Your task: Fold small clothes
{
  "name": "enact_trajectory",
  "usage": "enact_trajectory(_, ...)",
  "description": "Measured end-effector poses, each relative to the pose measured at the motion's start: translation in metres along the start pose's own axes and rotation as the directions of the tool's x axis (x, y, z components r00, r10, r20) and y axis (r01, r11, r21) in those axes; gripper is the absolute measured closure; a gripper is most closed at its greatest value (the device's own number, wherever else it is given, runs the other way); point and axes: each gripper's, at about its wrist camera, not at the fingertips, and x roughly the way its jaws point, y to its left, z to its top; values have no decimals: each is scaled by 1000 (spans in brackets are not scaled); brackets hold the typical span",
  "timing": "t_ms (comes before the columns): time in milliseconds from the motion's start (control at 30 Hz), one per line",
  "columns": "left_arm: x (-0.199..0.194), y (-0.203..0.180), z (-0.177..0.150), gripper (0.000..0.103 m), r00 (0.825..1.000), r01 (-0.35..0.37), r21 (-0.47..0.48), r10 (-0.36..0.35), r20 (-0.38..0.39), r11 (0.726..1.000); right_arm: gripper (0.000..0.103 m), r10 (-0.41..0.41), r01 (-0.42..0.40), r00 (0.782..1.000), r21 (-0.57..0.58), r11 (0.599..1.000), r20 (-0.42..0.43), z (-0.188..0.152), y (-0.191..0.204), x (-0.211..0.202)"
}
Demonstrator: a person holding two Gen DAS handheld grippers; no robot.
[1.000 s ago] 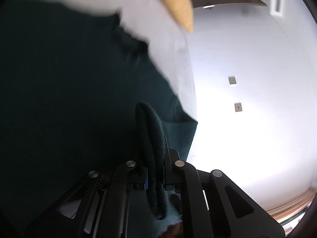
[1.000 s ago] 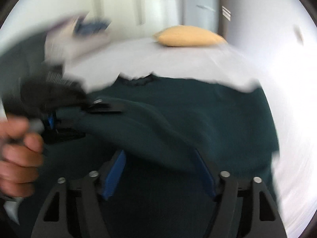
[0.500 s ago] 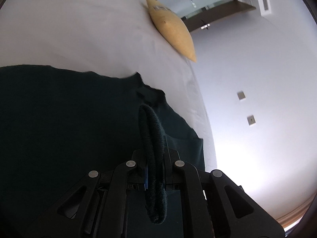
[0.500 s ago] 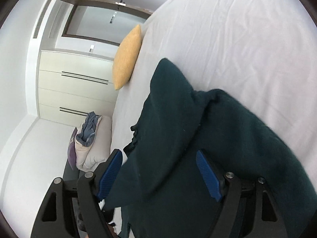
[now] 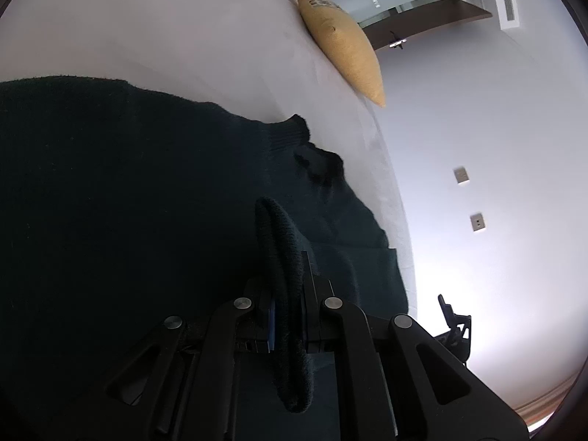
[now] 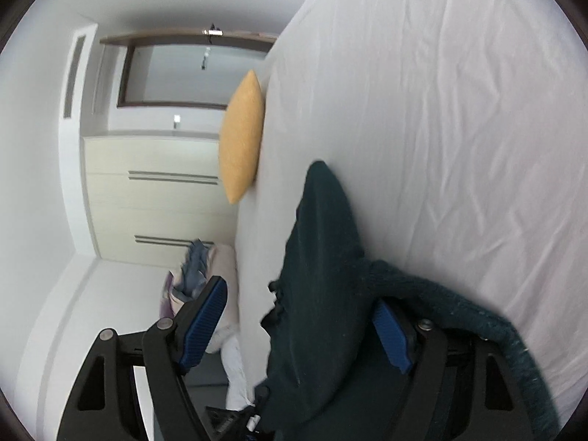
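A dark green knit sweater [image 5: 128, 198] lies on the white bed sheet [image 5: 154, 29]. My left gripper [image 5: 286, 316] is shut on a ribbed edge of the sweater, which loops up between its jaws. In the right wrist view the sweater [image 6: 323, 264] hangs in front of my right gripper [image 6: 301, 323], whose blue pads [image 6: 205, 316] stand wide apart. The cloth drapes over the right finger and no pad presses on it. The sweater's collar [image 5: 294, 136] points toward the pillow.
A yellow pillow [image 5: 341, 40] lies at the head of the bed, also in the right wrist view [image 6: 242, 136]. A heap of other clothes [image 6: 194, 279] sits beside the bed. A white wardrobe [image 6: 154, 198] and a wall [image 5: 496, 183] stand beyond.
Both grippers have swung round, so the views have turned and sharpened. The right gripper has drawn off to the sweater's edge. The left gripper keeps its hold on the ribbed edge.
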Motion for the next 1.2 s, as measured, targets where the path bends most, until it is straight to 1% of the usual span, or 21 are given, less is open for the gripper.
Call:
enact_trajectory(133,2,21,-5,96,1000,-16,-13,16,1,1000,31,16,-16,999,18,1000,29,4,-11,1)
enact_trajectory(167,-6,27,-6,96,1000,-17,-16,17,3,1000,32,18,-19,999,18,1000,35,5,-13,1)
enact_trajectory(200,-4,32,-6,96,1000,-19,-16,19,3,1000,33,19,-20,999,18,1000,38,4,-14,0)
enact_trajectory(333,-8,42,-6,95,1000,-7,-22,7,5,1000,37,45,-46,998,39,998,37,5,-22,-4)
enact_trajectory(433,-16,44,-4,94,1000,-23,-27,23,-10,999,39,2,-2,1000,8,1000,6,0,-16,-14)
enact_trajectory(500,-26,46,-2,93,998,-62,-17,62,-23,998,38,-49,49,999,-42,998,8,-5,-9,-27)
enact_trajectory(567,-40,48,-1,93,993,-117,-6,117,-8,993,37,-95,96,995,-88,992,9,-5,-2,-39)
enact_trajectory(633,-59,47,2,93,979,-201,-13,201,40,980,36,-137,138,990,-136,981,20,-2,9,-49)
enact_trajectory(667,-72,42,2,93,968,-239,-9,239,84,971,36,-141,144,990,-162,976,26,0,16,-51)
enact_trajectory(700,-80,33,2,93,964,-237,14,233,131,972,36,-137,139,990,-196,971,25,2,26,-50)
enact_trajectory(733,-83,20,0,93,967,-210,55,199,157,976,36,-131,131,991,-232,964,17,3,35,-46)
enact_trajectory(767,-81,10,-2,93,971,-197,88,181,157,976,36,-128,123,992,-269,955,-1,5,46,-37)
enact_trajectory(833,-63,-13,-10,93,984,-149,176,129,119,973,36,-123,93,990,-333,938,-71,7,62,-10)
enact_trajectory(900,-39,-21,-16,93,995,-86,227,72,70,970,36,-129,67,981,-375,925,-144,10,71,22)
enact_trajectory(933,-27,-21,-18,93,995,-94,240,83,56,966,36,-147,66,972,-387,920,-186,13,73,43)
enact_trajectory(967,-15,-17,-19,93,993,-115,239,108,40,964,36,-157,62,963,-388,919,-217,15,72,58)
enact_trajectory(1000,-4,-10,-19,93,992,-126,222,125,19,967,36,-168,64,955,-386,920,-244,19,70,74)
enact_trajectory(1067,13,7,-20,93,988,-146,209,152,-12,967,36,-202,87,942,-387,918,-268,31,66,102)
enact_trajectory(1100,15,13,-20,93,991,-130,217,135,-10,967,36,-213,94,937,-391,916,-276,39,64,114)
enact_trajectory(1167,17,23,-25,93,997,-73,236,70,18,969,36,-246,130,929,-379,916,-276,57,53,135)
enact_trajectory(1200,18,27,-25,93,999,-52,230,48,21,972,38,-244,132,925,-353,926,-292,64,45,142)
